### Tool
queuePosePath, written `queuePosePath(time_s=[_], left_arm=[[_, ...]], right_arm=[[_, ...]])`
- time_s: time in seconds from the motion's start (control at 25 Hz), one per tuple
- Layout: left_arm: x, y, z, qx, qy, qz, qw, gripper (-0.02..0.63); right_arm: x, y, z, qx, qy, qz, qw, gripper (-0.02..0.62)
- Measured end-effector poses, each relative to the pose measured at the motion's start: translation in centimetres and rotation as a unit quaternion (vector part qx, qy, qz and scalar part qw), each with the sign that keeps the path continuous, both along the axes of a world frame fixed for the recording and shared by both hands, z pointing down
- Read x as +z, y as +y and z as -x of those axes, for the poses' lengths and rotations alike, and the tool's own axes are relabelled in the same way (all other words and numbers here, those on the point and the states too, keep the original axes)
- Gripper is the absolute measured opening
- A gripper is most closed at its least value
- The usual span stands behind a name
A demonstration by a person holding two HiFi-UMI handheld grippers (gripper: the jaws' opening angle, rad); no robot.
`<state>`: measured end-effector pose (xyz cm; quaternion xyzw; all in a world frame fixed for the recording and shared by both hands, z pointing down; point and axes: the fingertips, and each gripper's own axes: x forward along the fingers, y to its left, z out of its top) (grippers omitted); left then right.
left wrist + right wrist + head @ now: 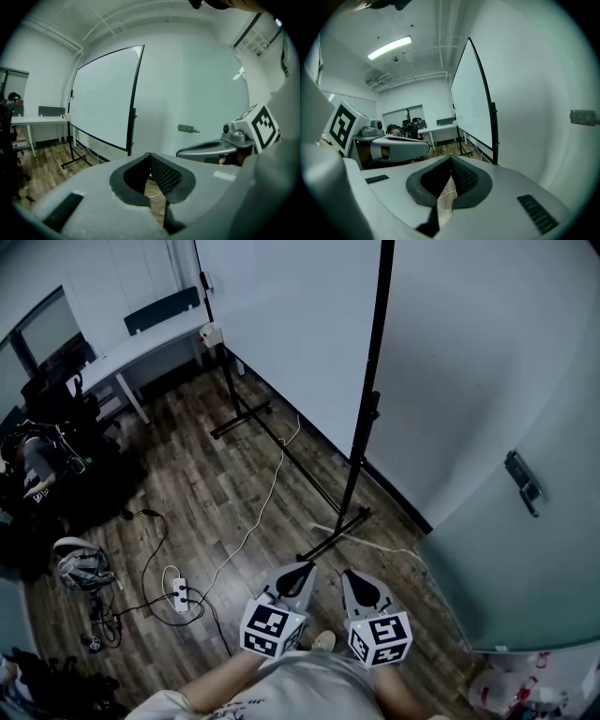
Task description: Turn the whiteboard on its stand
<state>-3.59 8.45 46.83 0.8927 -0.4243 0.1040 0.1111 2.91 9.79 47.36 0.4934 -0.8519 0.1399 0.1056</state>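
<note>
1. Nearest to me are the person's forearms (225,681) and the two marker cubes (272,629), held low and side by side over the wood floor (206,484).
2. The left gripper (304,567) has its jaws brought together at the tips. Its own view (150,156) shows only floor through the gap behind the pads.
3. The right gripper (348,574) is likewise closed and empty, as its own view (451,159) shows.
4. Around me:
   - A white cable (255,519) snakes across the floor from the stand's base towards a power strip (180,593) at lower left.
   - A desk (141,348) with a chair (164,307) behind it stands well off at the far left.
   - A pale door (553,549) with a metal handle (522,482) is at the right, beside the wall (469,352).
5. Nothing stands between the grippers and the board. Only bare floor and the cable lie in that stretch.
6. The whiteboard (291,324) stands upright on its black stand (337,535), close along the wall.
7. The near foot of the stand lies just ahead of both gripper tips, apart from them, and the near post rises from it.
8. From the left gripper view the whiteboard (105,101) sits ahead and to the left. From the right gripper view it (473,103) sits ahead and slightly right, seen nearly edge-on. Neither gripper touches it.
</note>
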Motion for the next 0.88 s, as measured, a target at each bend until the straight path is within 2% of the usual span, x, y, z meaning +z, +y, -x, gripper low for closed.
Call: queuePosePath(time_s=[0.56, 0.88], left_arm=[[-0.4, 1.0, -2.8, -0.021, -0.001, 0.0, 0.9998, 0.011], [0.1, -0.9, -2.4, -0.017, 0.003, 0.004, 0.9998, 0.011]], right_arm=[[0.0, 0.9, -2.9, -0.026, -0.003, -0.001, 1.0, 0.006], [0.9, -0.9, -2.5, -0.017, -0.008, 0.008, 1.0, 0.006]])
